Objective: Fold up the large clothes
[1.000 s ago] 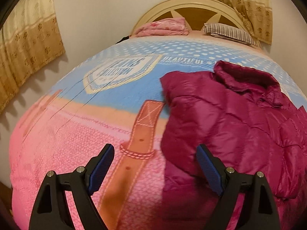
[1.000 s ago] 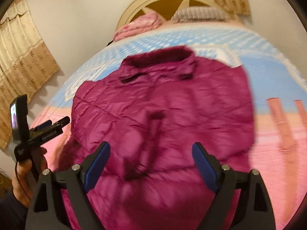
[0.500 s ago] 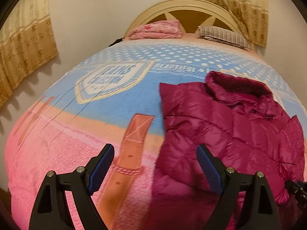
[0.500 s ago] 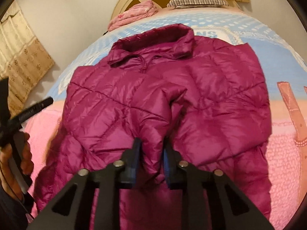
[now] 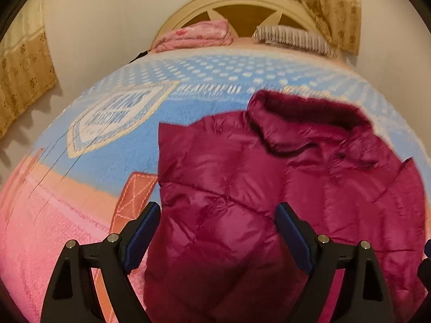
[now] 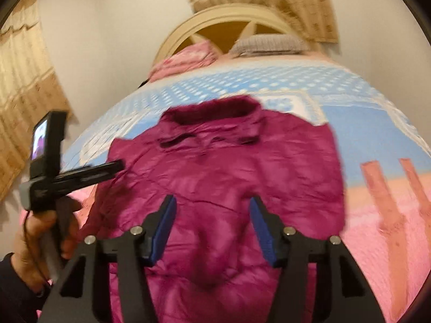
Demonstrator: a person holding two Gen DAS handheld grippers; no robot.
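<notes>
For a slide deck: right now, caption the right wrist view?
Right tongs open above a magenta puffer jacket spread on the bed.

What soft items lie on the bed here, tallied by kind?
Magenta puffer jacket: 1
Folded pink blanket by the headboard: 1
Striped pillow: 1
Printed bedspread: 1
Total: 4

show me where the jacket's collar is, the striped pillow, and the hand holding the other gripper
jacket's collar (image 6: 212, 119): right wrist view, on the dark furry band at the collar's top.
striped pillow (image 5: 296, 37): left wrist view, on the middle of its striped face.
hand (image 6: 35, 242): right wrist view, on the fingers wrapped round the handle.
</notes>
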